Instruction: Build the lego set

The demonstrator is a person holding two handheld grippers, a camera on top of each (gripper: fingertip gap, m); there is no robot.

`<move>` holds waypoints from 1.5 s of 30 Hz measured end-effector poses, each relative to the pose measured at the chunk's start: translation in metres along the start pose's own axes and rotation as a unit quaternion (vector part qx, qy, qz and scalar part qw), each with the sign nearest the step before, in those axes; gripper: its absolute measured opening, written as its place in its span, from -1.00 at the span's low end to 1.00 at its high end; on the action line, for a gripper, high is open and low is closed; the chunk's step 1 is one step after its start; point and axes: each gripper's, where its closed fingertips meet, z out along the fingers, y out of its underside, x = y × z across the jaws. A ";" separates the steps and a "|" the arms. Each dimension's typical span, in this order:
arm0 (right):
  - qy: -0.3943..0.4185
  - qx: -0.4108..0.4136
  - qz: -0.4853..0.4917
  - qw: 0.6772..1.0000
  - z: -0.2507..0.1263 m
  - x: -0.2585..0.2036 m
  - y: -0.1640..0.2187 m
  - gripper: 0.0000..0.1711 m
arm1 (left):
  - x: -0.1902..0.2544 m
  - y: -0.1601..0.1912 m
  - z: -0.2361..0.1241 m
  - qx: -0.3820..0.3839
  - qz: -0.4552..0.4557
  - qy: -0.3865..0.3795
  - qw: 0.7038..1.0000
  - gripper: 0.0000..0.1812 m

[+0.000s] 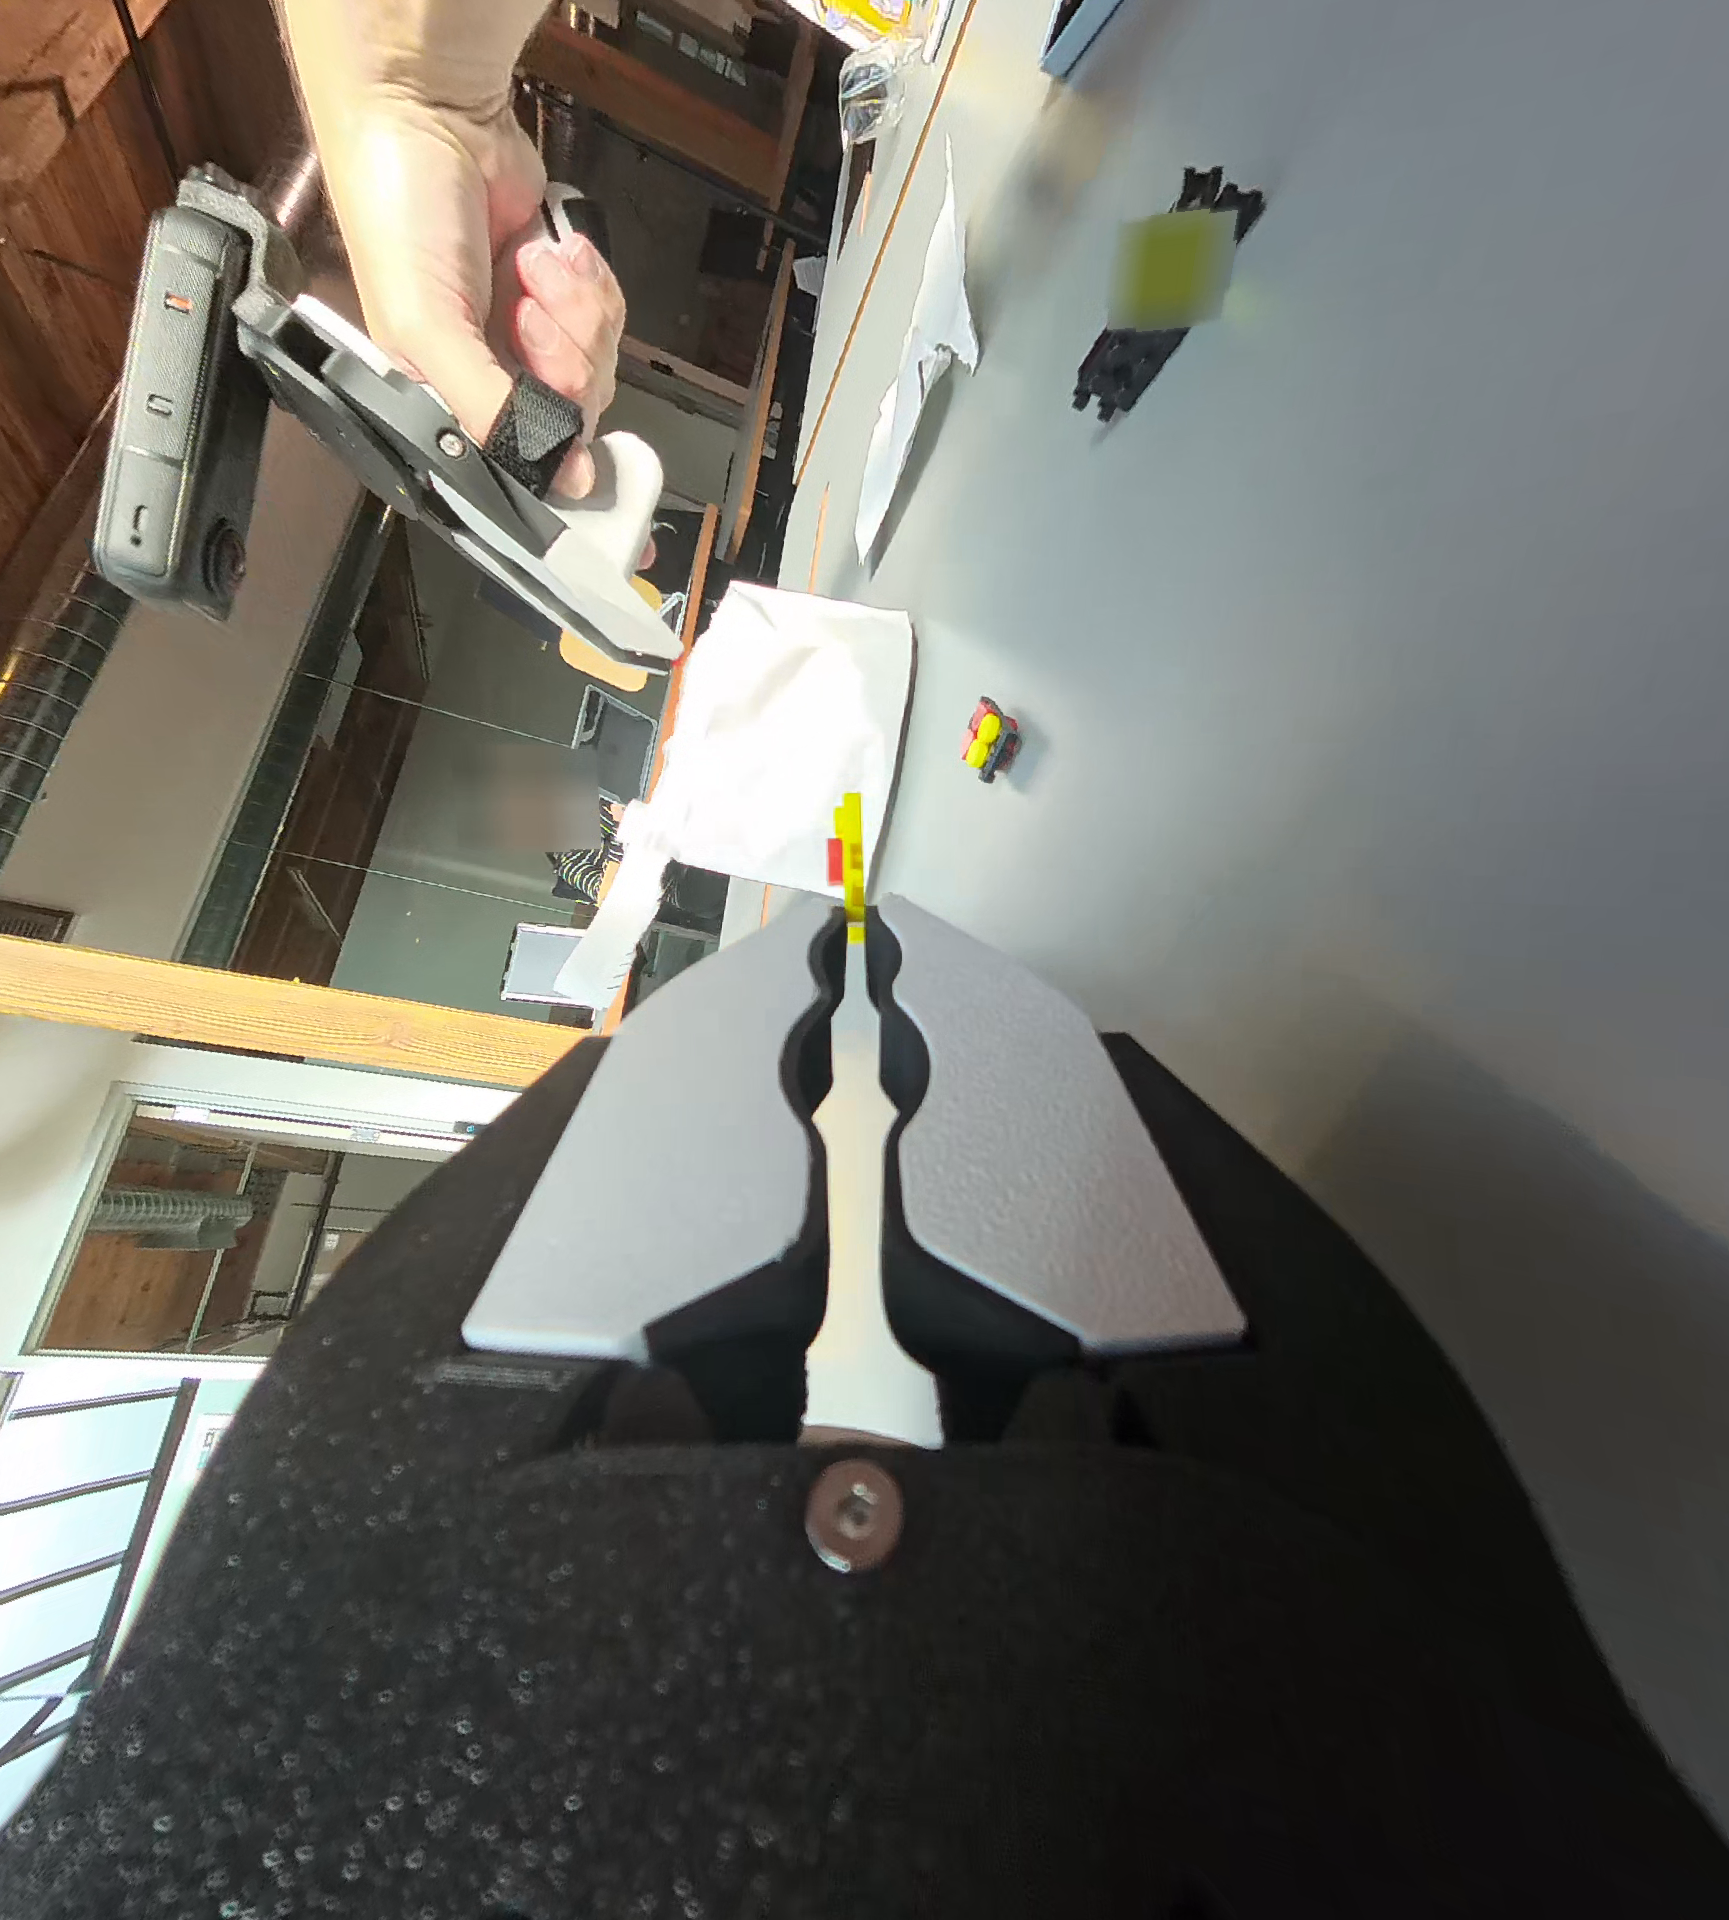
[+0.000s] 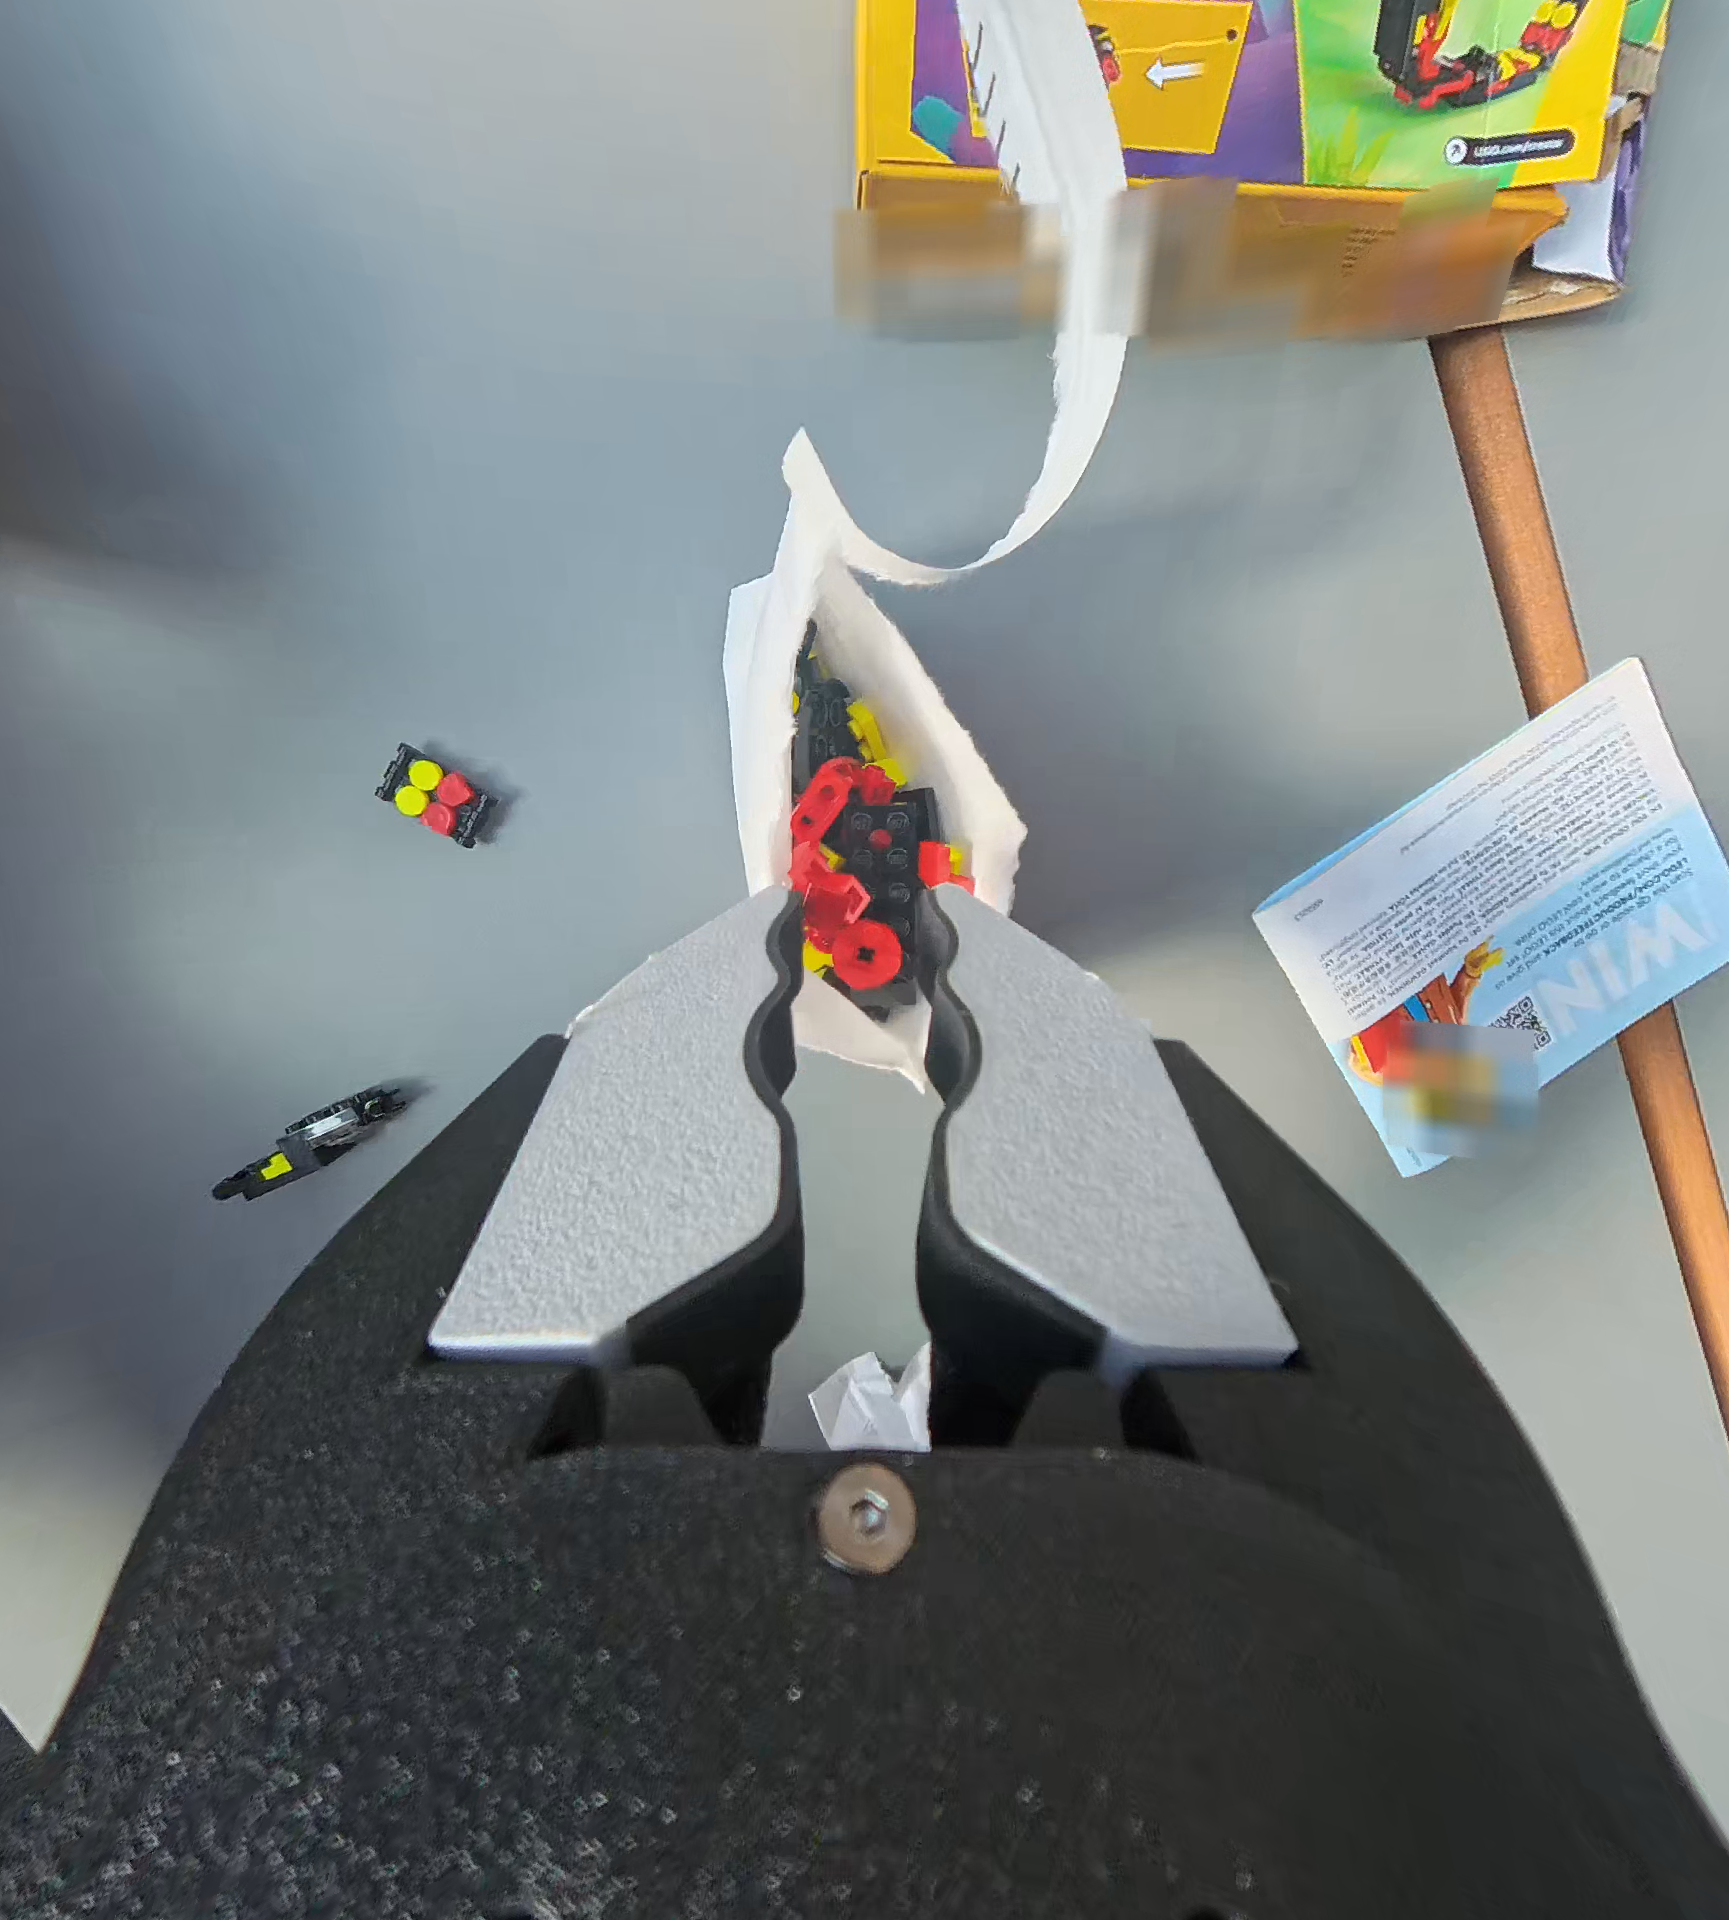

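Beyond the jaws, the yellow box (image 2: 1244,94) runs off the top edge; paper bag (image 2: 870,727) hides most loose pieces (image 2: 855,852).

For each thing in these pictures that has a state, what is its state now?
Left gripper: shut on a small yellow piece.
Right gripper: jaws partly open, at the bag's mouth.
Paper bag: torn open, bricks inside.
Box: flap open.
Leaflet: folded shut.
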 end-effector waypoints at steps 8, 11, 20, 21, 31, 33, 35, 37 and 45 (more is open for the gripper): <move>0.004 0.011 -0.009 1.000 0.003 0.003 0.014 -0.68 | -0.010 0.006 0.034 0.013 0.010 0.000 1.000 -0.97; 0.002 0.035 -0.007 0.999 -0.005 0.006 0.010 -0.69 | -0.012 0.009 0.039 0.014 0.007 0.000 1.000 -0.97; 0.001 0.067 -0.011 0.998 -0.015 0.007 0.002 -0.68 | -0.022 0.015 0.056 0.017 0.000 -0.011 1.000 -0.97; 0.018 0.082 -0.018 0.996 -0.019 0.005 -0.001 -0.69 | -0.024 0.014 0.056 0.021 0.002 -0.016 1.000 -0.97; -0.006 0.254 -0.047 0.966 0.004 -0.139 -0.031 -0.82 | -0.021 0.001 0.053 0.033 0.102 -0.047 0.993 -0.97; -0.016 0.238 -0.049 0.970 0.015 -0.146 -0.025 -0.82 | -0.019 0.000 0.053 0.032 0.131 -0.051 0.990 -0.97; -0.017 0.231 -0.049 0.972 0.022 -0.147 -0.021 -0.82 | -0.018 -0.002 0.053 0.032 0.154 -0.056 0.986 -0.97; -0.022 0.232 -0.045 0.972 0.025 -0.148 -0.018 -0.82 | -0.015 -0.003 0.053 0.028 0.175 -0.056 0.983 -0.97; -0.033 0.221 -0.042 0.974 0.030 -0.153 -0.010 -0.91 | -0.008 -0.008 0.053 0.024 0.214 -0.056 0.975 -0.97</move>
